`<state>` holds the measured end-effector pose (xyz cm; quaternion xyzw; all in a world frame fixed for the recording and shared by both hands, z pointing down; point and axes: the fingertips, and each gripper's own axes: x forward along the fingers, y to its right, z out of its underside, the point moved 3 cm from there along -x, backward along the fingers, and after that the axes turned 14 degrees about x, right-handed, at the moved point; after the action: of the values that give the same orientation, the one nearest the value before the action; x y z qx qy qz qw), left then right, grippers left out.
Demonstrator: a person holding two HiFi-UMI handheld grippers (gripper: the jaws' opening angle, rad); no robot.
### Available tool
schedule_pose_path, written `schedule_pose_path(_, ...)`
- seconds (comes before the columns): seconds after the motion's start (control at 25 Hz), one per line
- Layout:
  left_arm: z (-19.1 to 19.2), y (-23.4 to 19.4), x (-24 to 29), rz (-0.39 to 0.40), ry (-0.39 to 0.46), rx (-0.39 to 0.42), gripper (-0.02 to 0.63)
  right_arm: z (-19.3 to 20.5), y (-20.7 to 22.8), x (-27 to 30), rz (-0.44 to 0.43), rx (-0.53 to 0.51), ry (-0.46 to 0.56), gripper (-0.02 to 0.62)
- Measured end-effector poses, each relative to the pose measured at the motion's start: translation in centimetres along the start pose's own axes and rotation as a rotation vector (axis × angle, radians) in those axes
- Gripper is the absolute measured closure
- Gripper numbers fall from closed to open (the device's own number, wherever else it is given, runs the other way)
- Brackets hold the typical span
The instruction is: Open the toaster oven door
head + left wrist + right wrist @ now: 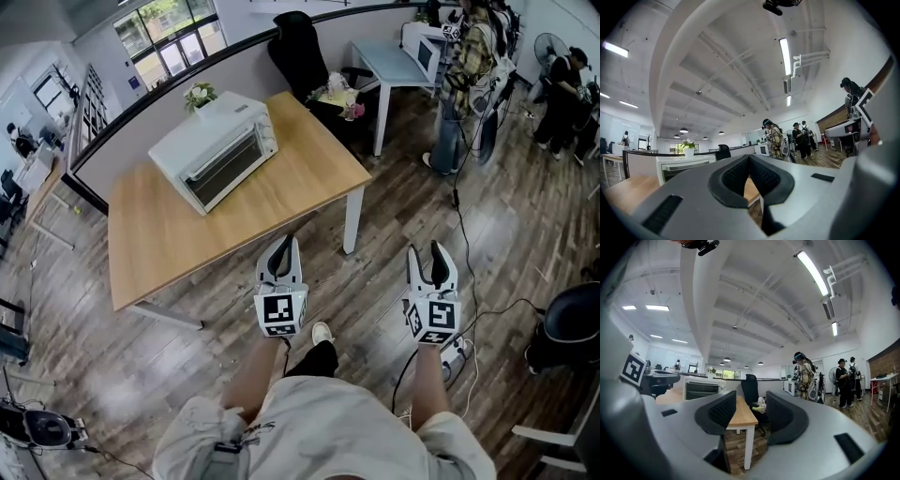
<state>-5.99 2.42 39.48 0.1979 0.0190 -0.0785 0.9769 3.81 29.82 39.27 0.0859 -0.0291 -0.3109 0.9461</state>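
The white toaster oven (pixel 214 150) stands on the far left part of the wooden table (pixel 169 244), its glass door shut and facing me. It also shows small and distant as the oven (pixel 677 166) in the left gripper view and the oven (pixel 701 389) in the right gripper view. My left gripper (pixel 284 242) hangs over the floor just off the table's near edge, jaws touching at the tips, nothing in them (pixel 749 159). My right gripper (pixel 427 248) is further right over the floor, jaws apart and holding nothing (pixel 751 411).
A potted plant (pixel 199 95) sits behind the oven by the grey partition. A black chair (pixel 300 47) stands at the table's far end. A white desk (pixel 394 61) and several people (pixel 464 84) are at the back right. Cables run across the wood floor (pixel 469 281).
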Motion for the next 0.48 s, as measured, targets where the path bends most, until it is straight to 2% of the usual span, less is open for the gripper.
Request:
schedule_pose_path(0.2,1.7,-1.1,4.0,0.012,-0.015,-0.016,0.592,0.5,0.6,4.3,0.010,-0.008,-0.030,0.399)
schedule_pose_path(0.48,5.6,-4.4,8.0,-0.032,-0.071,-0.045,0.592,1.1,-1.3,11.8,-0.043,-0.039,-0.071,0.399)
